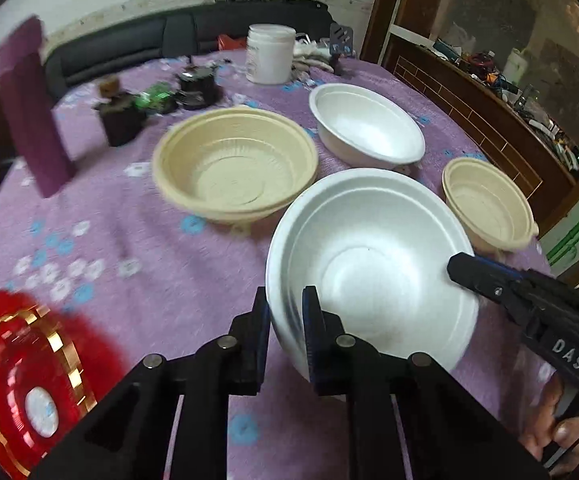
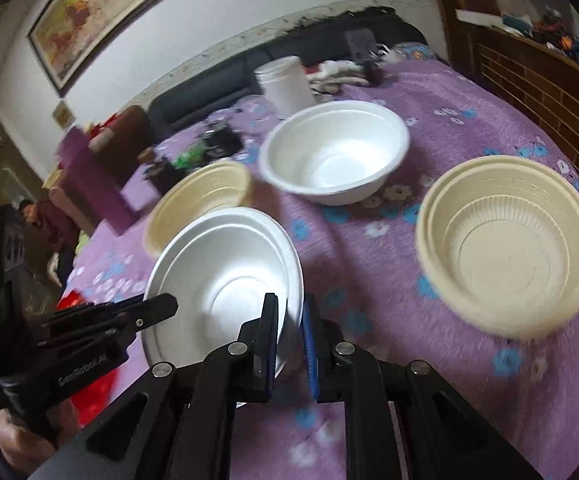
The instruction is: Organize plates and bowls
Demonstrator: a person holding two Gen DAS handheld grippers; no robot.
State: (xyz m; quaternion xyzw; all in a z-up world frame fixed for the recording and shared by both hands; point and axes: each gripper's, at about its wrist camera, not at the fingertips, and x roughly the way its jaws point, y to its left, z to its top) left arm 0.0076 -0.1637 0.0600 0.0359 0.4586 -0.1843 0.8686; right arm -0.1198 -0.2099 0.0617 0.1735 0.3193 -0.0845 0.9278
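Note:
Both grippers hold one white foam bowl [image 1: 369, 268], lifted and tilted above the purple tablecloth. My left gripper [image 1: 287, 320] is shut on its left rim; in the right wrist view it [image 2: 161, 312] comes in from the left. My right gripper [image 2: 291, 332] is shut on the bowl's [image 2: 225, 280] right rim; in the left wrist view it [image 1: 461, 270] reaches in from the right. A second white bowl [image 1: 365, 126] [image 2: 333, 152] sits further back. A large beige bowl [image 1: 235, 162] [image 2: 201, 196] and a smaller beige bowl [image 1: 489, 208] [image 2: 509, 244] rest on the table.
A white plastic jar [image 1: 270, 54] [image 2: 285, 82] stands at the back. A purple box [image 1: 29, 108], small dark bottles [image 1: 119, 118] and a dark round object [image 1: 197, 86] stand at the back left. A red and gold plate [image 1: 21, 384] lies front left. A wooden cabinet [image 1: 469, 92] stands to the right.

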